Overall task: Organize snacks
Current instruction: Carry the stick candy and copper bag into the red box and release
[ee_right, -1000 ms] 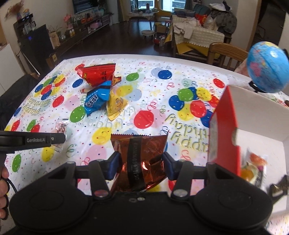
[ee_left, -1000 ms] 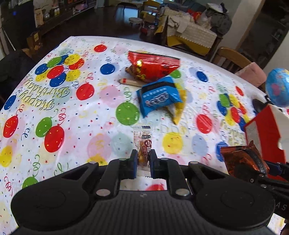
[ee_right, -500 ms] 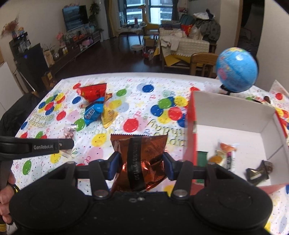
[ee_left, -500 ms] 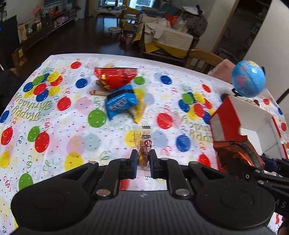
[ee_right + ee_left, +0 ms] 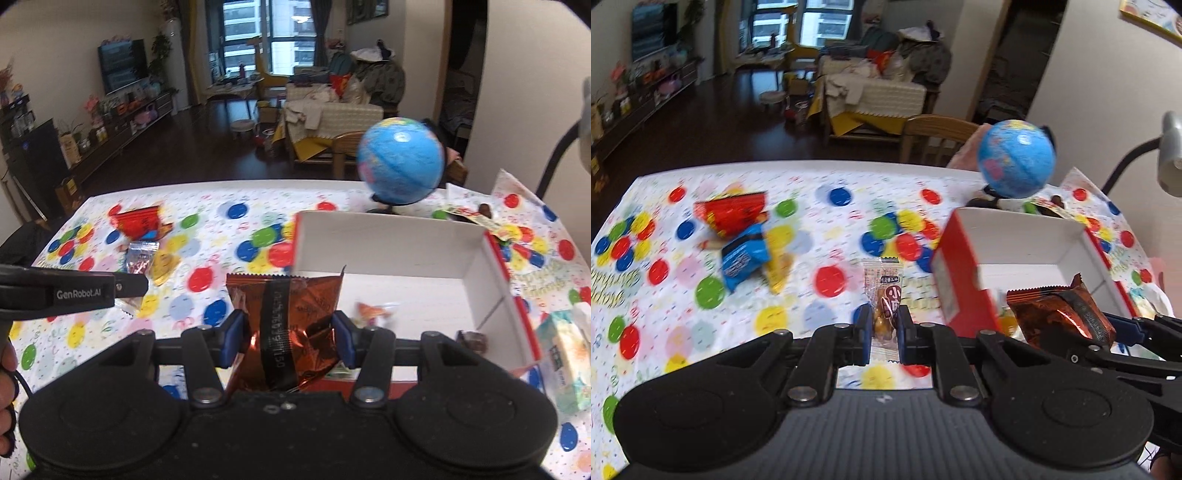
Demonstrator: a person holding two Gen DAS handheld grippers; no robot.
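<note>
My left gripper (image 5: 883, 325) is shut on a small clear snack packet (image 5: 884, 291) with brown nuts, held above the table left of the red and white box (image 5: 964, 291). My right gripper (image 5: 288, 332) is shut on a copper foil snack bag (image 5: 284, 317), held over the near edge of the box (image 5: 388, 232). The bag also shows in the left wrist view (image 5: 1060, 314). A few small snacks (image 5: 373, 310) lie inside the box. A red bag (image 5: 733, 212), a blue bag (image 5: 744, 254) and a yellow bag (image 5: 779, 269) lie piled at the table's far left.
A blue globe (image 5: 400, 166) stands behind the box. A tissue pack (image 5: 565, 347) lies right of the box. A grey desk lamp (image 5: 1167, 155) leans in at the right. A wooden chair (image 5: 934, 138) stands beyond the table's far edge.
Both grippers have risen and swung right toward the box, each still holding its snack. The copper bag now hangs over the box's near edge.
</note>
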